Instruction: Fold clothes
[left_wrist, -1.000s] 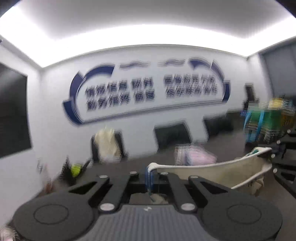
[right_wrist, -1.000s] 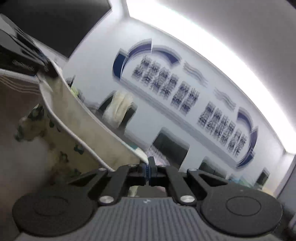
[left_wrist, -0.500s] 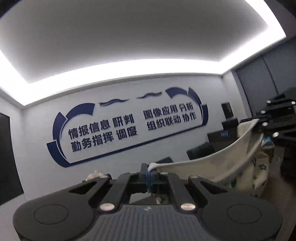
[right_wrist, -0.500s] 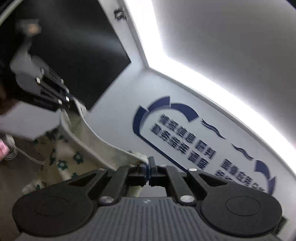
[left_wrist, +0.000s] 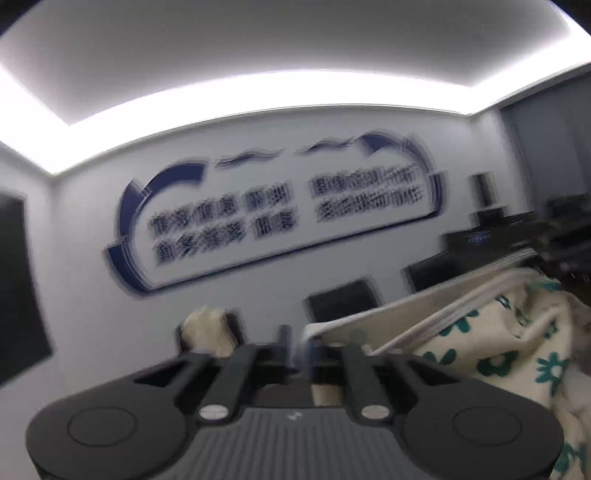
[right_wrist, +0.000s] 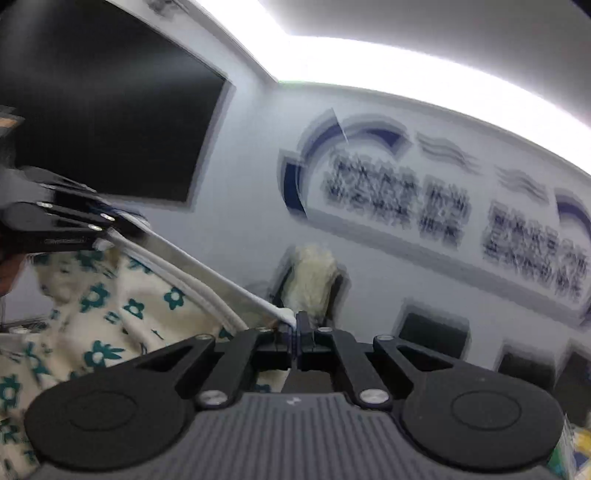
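Observation:
A cream garment with teal flower print hangs in the air, stretched between both grippers by its white-trimmed edge. My left gripper is shut on one end of that edge. My right gripper is shut on the other end. The right gripper shows blurred at the right of the left wrist view. The left gripper shows at the left of the right wrist view. Both cameras point up at the wall and ceiling. The table is out of view.
A white wall with blue lettering faces me. Dark chairs stand along it, one draped with a cream cloth. A black screen hangs on the left wall.
Both grippers have tilted back down from the ceiling, so chairs show again. The garment stays stretched between them and more of its flowered cloth is in view.

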